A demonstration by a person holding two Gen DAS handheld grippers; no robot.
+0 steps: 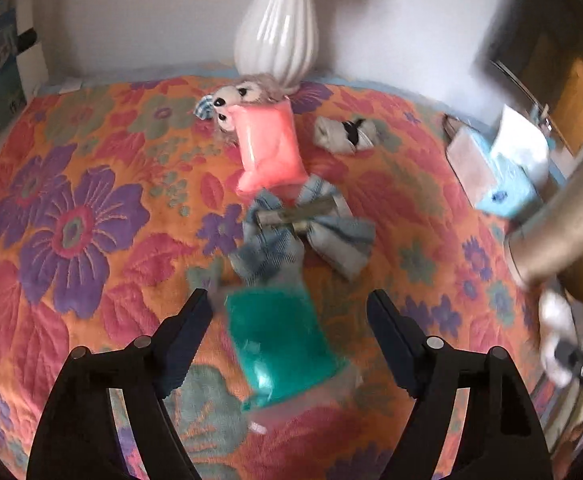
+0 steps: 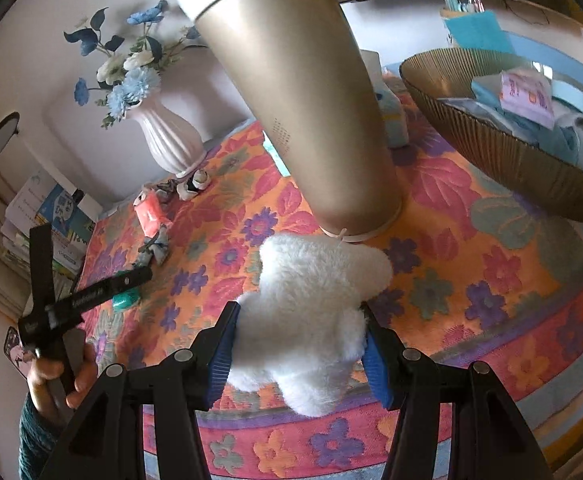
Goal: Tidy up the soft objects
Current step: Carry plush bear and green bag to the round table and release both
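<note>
Left wrist view: the left gripper (image 1: 287, 320) has its jaws spread wide, nothing pinched, hovering over a green squishy pouch (image 1: 281, 350) lying on the floral quilt (image 1: 71, 200). Past the pouch sit a blue-grey fabric bow (image 1: 303, 236), then a pink pouch (image 1: 269, 148), with a small plush (image 1: 235, 98) right at the foot of the white ribbed vase (image 1: 279, 28). Right wrist view: the right gripper (image 2: 299, 330) pinches a fluffy white plush (image 2: 315, 304) between its blue pads, just in front of a tall gold cylinder (image 2: 303, 112). To the cylinder's right there's a ribbed gold bowl (image 2: 503, 160) holding blue cloth, a card and something white and furry.
</note>
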